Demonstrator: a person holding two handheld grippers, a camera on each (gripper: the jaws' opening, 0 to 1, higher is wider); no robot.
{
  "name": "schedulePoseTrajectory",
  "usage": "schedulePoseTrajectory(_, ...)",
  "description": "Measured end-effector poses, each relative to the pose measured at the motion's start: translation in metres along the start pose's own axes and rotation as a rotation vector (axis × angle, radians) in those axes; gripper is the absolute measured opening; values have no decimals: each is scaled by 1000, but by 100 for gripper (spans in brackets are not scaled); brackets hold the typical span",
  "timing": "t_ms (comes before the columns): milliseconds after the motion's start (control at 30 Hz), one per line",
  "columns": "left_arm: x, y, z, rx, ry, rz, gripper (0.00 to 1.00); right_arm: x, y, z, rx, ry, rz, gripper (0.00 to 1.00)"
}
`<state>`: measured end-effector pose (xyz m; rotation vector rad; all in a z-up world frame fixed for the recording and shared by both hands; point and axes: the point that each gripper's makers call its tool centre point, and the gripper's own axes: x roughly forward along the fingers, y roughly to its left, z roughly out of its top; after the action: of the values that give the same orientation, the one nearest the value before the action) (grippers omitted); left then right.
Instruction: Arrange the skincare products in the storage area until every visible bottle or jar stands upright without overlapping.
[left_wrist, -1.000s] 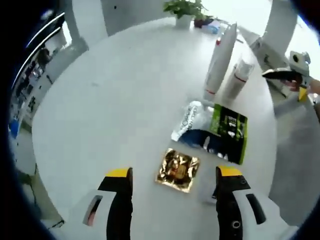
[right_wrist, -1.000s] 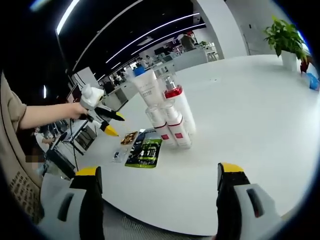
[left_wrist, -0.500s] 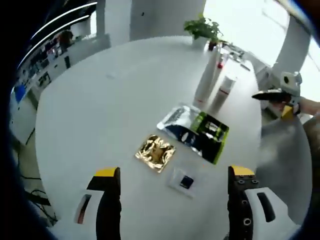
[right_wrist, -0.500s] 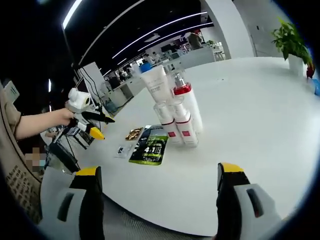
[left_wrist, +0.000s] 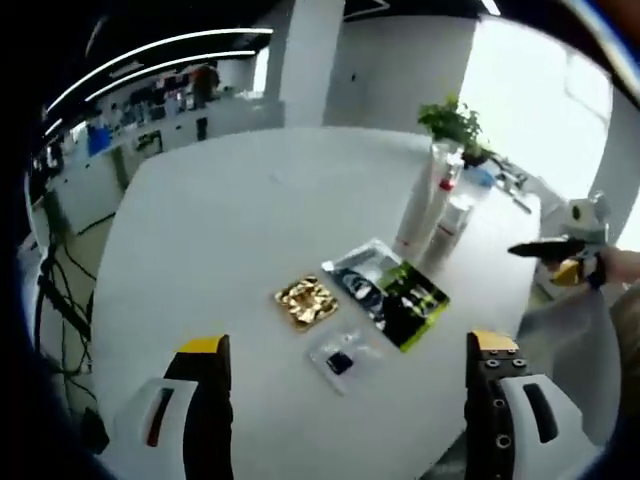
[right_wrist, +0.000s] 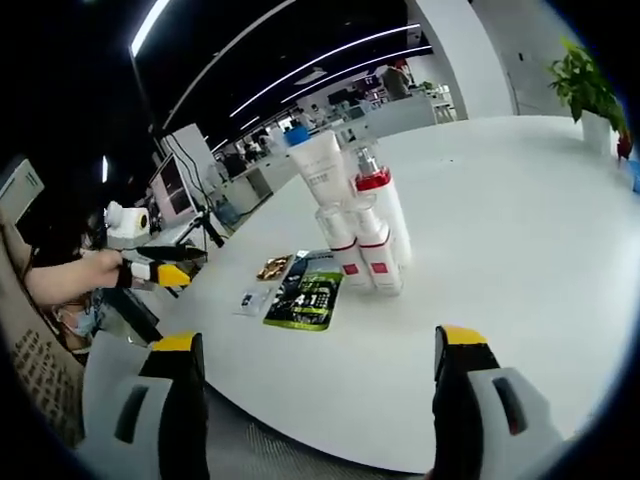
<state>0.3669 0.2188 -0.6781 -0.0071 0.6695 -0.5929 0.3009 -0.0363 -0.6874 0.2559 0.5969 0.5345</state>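
no readable text, labels too blurred

We see our right gripper (right_wrist: 318, 400) open over the desk (right_wrist: 500, 230) edge; four upright bottles (right_wrist: 358, 228) cluster mid-desk, sachets (right_wrist: 305, 290) lying nearer the edge.

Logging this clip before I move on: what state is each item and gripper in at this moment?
Left gripper: open, empty, above the table edge.
Right gripper: open, empty, off the table edge.
Bottle cluster: upright, packed close together.
Green sachet: lying flat.
Gold sachet: lying flat, apart from the others.
Small clear packet: lying flat.
Silver and blue sachet: flat, partly under the green one.
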Motion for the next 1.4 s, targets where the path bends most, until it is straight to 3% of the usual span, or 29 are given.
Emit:
schedulePoseTrajectory(167,-9,4,-16,-20,-8,69,96,1,2,0,-6,2,8,95)
schedulePoseTrajectory(300,-18,2,-19,-56,-54,100,96,1,3,0,-8,6,11,95)
schedulePoseTrajectory(467,-26,0,-27,-37,-78,143,94,1,2,-1,-13,6,11,95)
schedulePoseTrajectory(833,-32,-4,-40,-58,-82,156,95,1,4,-2,-23,17,15,95)
schedulePoseTrajectory(1400,-30,-4,-37,-31,-93,165,94,2,3,-4,-27,25,13,95)
